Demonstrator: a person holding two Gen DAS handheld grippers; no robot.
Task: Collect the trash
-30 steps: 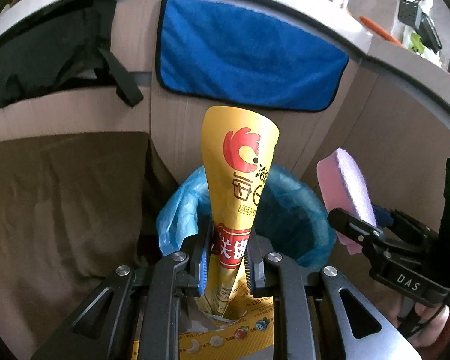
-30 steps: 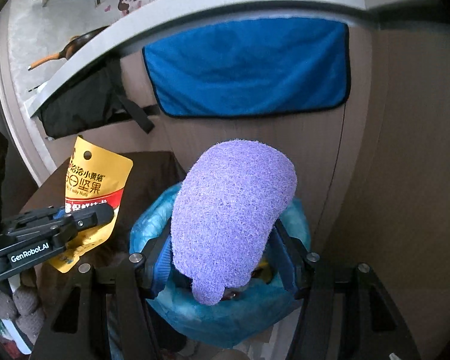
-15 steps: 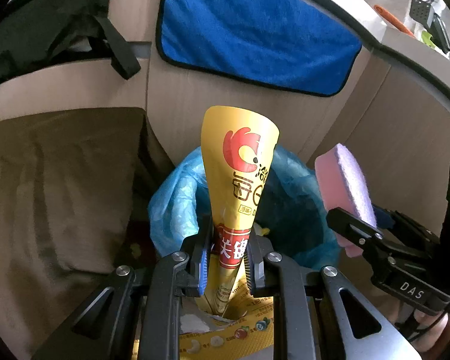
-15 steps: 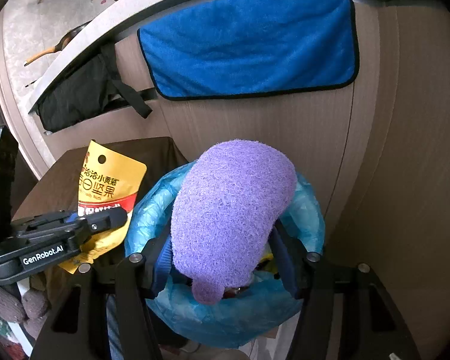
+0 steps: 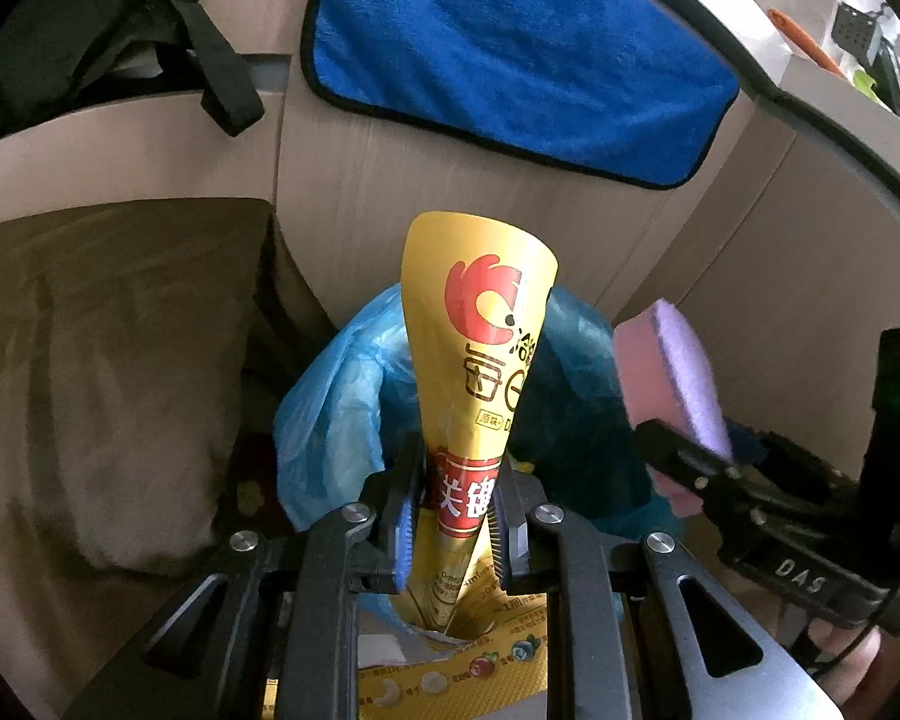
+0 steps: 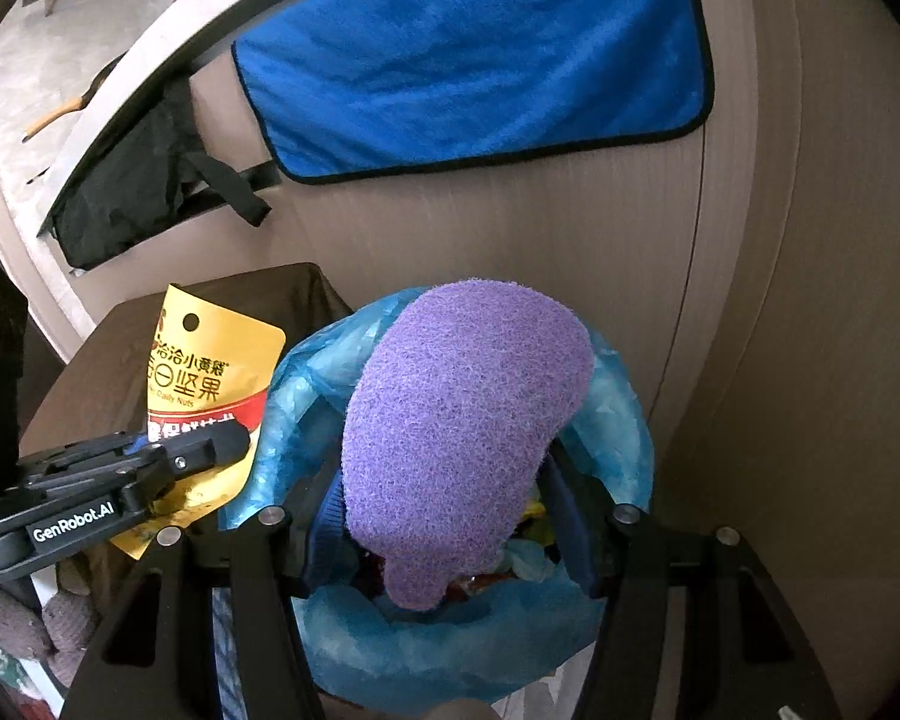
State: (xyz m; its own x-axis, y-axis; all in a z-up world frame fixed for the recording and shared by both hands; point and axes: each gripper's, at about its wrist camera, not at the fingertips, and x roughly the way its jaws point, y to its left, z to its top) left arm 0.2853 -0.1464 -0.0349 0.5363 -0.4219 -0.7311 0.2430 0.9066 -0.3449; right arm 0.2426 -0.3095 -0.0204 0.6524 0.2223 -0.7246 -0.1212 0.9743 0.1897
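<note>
Beige cabinet panels with a blue towel (image 5: 510,54) back a blue-lined trash bin (image 6: 606,438). Left gripper (image 5: 453,516) pinches a light, crinkly snack pouch (image 5: 480,360) at mid-body, upright beside the bin's left rim — right gripper (image 6: 444,510) clamps a soft, squashy sponge (image 6: 462,438) over the opening.

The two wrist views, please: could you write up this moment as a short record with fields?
left gripper: shut on snack bag
right gripper: shut on sponge
sponge position: over the bin's opening
bin: blue liner, trash inside
behind bin: wood panel, blue towel hanging
snack bag position: beside the bin's rim in the right view
</note>
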